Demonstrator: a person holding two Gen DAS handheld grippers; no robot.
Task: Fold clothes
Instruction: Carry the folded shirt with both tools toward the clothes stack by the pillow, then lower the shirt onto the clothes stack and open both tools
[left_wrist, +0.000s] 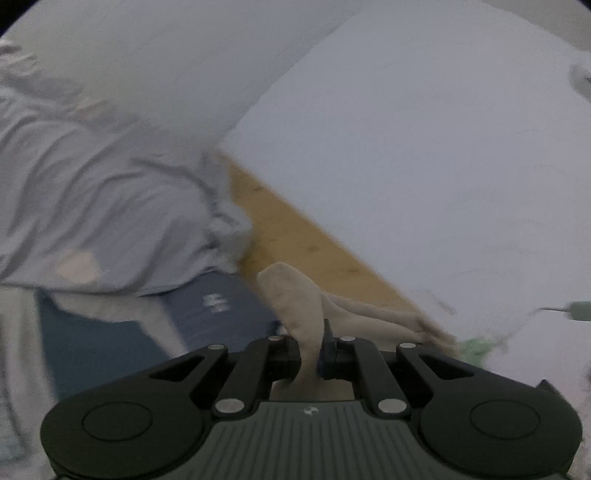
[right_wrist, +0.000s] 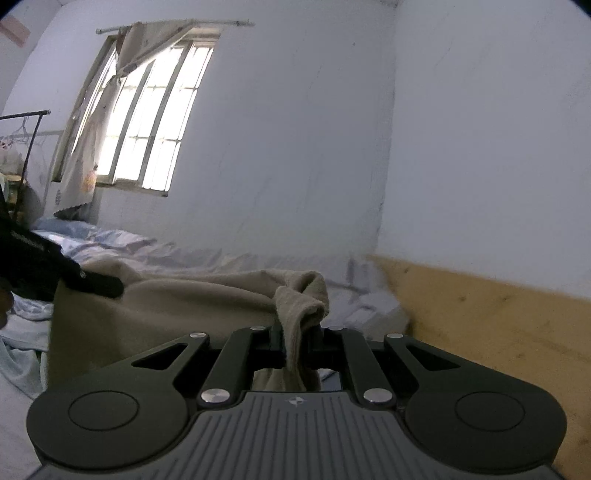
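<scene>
Both claws are clamped on a beige cloth (right_wrist: 177, 306). The left claw (left_wrist: 310, 350) pinches a fold of it above the bed (left_wrist: 92, 192), near a blue book (left_wrist: 221, 306). The right claw (right_wrist: 297, 349) grips a bunched corner, the cloth stretching left toward the other claw.

Garment (right_wrist: 207, 299) spans between both jaws, bed (right_wrist: 155, 254) behind.
</scene>
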